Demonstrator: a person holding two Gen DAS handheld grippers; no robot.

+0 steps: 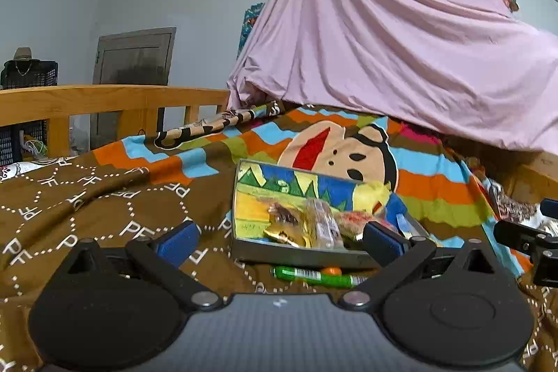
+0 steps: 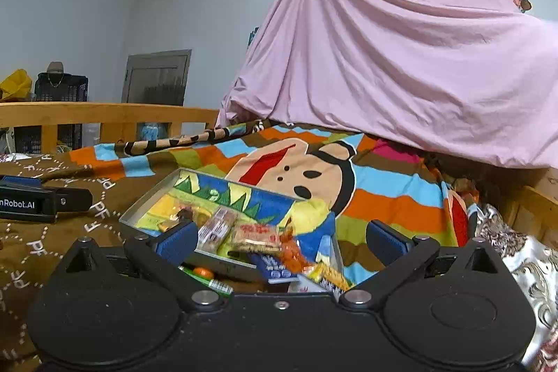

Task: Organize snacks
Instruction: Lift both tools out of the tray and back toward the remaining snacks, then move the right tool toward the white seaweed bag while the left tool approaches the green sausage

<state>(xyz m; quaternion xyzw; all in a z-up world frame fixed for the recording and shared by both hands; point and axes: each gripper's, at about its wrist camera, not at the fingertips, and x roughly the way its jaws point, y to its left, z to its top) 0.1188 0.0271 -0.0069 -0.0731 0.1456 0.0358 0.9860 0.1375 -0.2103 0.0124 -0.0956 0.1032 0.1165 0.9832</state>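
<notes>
Left gripper (image 1: 279, 241): fingers spread wide, nothing between the blue pads, hovering low over the bed, aimed at the near wall of the tin.
Right gripper (image 2: 280, 241): also spread wide, empty, blue pads either side of the tin's near right corner and the spilled packets.
Tin (image 1: 300, 255): shallow metal box with a cartoon-print lining, on the bedspread, open top up. Long axis runs roughly left to right across the left wrist view; in the right wrist view it runs diagonally, far-left to near-right.
Snacks in tin (image 1: 307, 225): gold wrapper, clear packet and red-speckled packet piled at the near side; far half of the floor is bare.
Loose packets (image 2: 279, 267): blue pack, orange snack bag and yellow pack lie at and over the tin's near right corner; whether in or out, cannot tell.
Green tube (image 1: 314, 275): on the blanket just outside the near wall, long axis parallel to that wall, orange bit beside it.
Free room: brown patterned blanket (image 1: 87, 197) left of the tin is open; striped cartoon blanket (image 2: 383, 197) open behind and right.
Edges: wooden bed rail (image 1: 104, 100) far left; pink sheet (image 1: 383, 58) hangs behind, well apart.
</notes>
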